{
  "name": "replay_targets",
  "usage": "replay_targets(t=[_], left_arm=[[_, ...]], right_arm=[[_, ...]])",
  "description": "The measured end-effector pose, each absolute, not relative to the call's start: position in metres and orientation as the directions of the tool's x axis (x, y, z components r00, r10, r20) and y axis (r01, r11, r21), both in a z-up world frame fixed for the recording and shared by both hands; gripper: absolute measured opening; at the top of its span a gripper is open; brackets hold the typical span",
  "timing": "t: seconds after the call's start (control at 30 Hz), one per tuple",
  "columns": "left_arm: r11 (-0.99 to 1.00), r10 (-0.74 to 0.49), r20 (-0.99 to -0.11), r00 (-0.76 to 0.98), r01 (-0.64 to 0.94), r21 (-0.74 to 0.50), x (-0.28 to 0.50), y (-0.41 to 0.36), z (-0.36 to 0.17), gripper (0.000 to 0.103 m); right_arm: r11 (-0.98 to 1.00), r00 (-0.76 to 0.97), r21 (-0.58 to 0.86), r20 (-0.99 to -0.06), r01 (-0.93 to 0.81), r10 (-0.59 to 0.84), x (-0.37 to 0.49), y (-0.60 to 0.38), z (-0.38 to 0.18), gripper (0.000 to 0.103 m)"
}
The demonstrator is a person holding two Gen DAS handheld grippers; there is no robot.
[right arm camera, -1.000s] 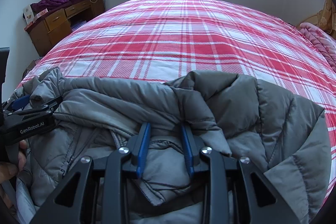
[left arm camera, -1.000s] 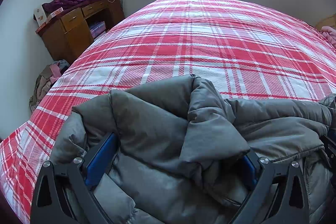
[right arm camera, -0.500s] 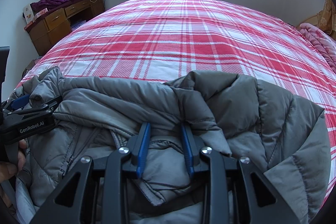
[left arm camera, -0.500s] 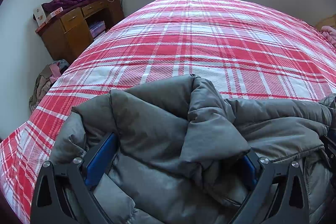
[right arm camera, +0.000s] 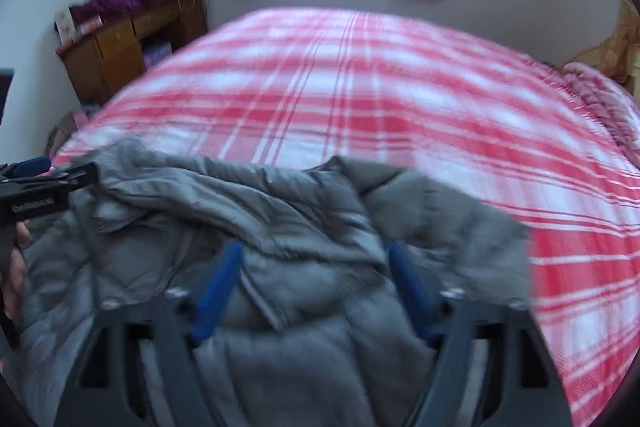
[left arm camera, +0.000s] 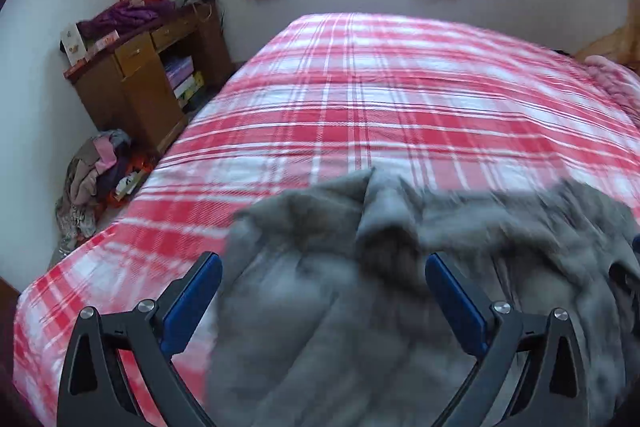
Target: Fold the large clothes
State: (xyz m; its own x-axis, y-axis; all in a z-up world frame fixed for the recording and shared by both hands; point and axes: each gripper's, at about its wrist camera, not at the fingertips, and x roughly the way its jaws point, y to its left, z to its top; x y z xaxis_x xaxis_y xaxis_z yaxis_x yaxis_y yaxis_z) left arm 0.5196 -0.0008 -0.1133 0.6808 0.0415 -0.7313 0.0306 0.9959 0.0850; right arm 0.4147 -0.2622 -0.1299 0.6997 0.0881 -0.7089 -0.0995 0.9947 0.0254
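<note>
A grey puffer jacket (left arm camera: 320, 347) lies crumpled on the near end of the red plaid bed (left arm camera: 400, 99). My left gripper (left arm camera: 324, 301) hovers over the jacket's left part with its blue pads wide apart, so it is open; nothing is pinched. In the right wrist view the jacket (right arm camera: 280, 211) spreads below my right gripper (right arm camera: 314, 287). Its jaws are opening, and the fabric lies between the pads without being pressed. The left gripper (right arm camera: 40, 183) and the hand (right arm camera: 16, 267) holding it show at that view's left edge. Both views are motion-blurred.
A wooden desk (left arm camera: 148, 83) piled with clothes and boxes stands against the left wall. A heap of clothes (left arm camera: 96, 167) lies on the floor beside the bed. A pink blanket (right arm camera: 600, 95) sits at the bed's far right. The window is behind the bed.
The right gripper's jaws have spread apart and let go of the jacket fold they pinched. Both grippers have lifted and drawn back from the jacket. The left jaws stay wide.
</note>
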Motion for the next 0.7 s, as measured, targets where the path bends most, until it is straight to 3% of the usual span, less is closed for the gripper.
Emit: replay_targets(t=[0.27,0.37,0.7], left_arm=[[0.984,0.074,-0.751,0.656,0.073,0.160,0.329,0.056,-0.145,0.102],[0.989,0.054,-0.774,0.631,0.075,0.130,0.274,0.076,-0.163,0.102],[0.999,0.024,-0.807,0.590,0.017,0.042,0.196,0.100,-0.198,0.102]], right_arm=[[0.995,0.663,0.094,-0.742,-0.042,0.098,0.254,-0.333,-0.133,0.080],[0.992,0.636,0.121,-0.768,0.021,0.081,0.199,-0.354,-0.149,0.080],[0.990,0.629,0.126,-0.775,0.066,0.057,0.086,-0.360,-0.173,0.080]])
